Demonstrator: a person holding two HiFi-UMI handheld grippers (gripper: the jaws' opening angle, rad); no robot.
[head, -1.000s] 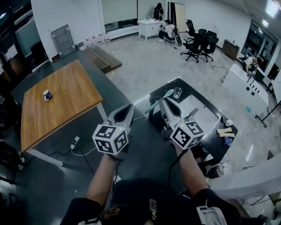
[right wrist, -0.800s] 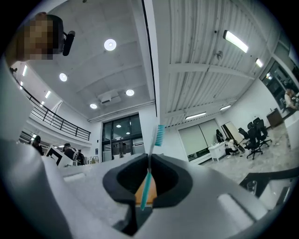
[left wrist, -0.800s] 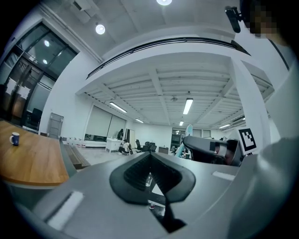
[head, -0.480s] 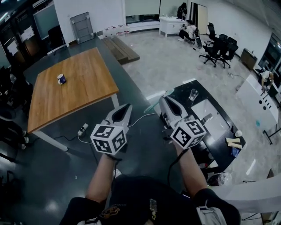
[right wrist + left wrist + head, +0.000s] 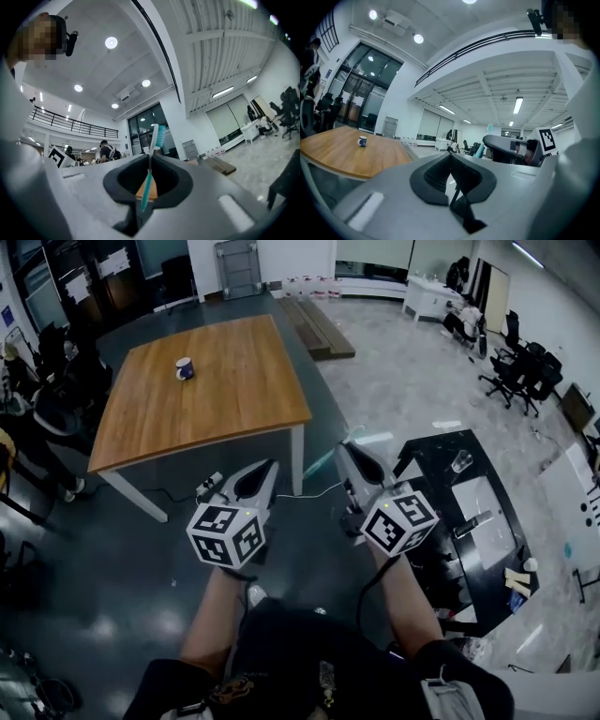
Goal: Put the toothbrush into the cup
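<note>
Both at centre frame: right claw (image 5: 349,448) clamps the toothbrush (image 5: 158,136); left claw (image 5: 266,468) is closed on nothing. Cup (image 5: 185,368) stands on the desk (image 5: 239,390), upper left.

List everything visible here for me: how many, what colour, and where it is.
wooden table: one, light brown, upper left
mug: one, blue and white, on the wooden table
black table: one, right side
glass: one, clear, on the black table
office chairs: several, black, far right
power strip: one, white, floor beside wooden table
toothbrush: one, teal, in the right gripper
left gripper: one, grey, shut, empty
right gripper: one, grey, shut on toothbrush
forearms: two, bottom centre
</note>
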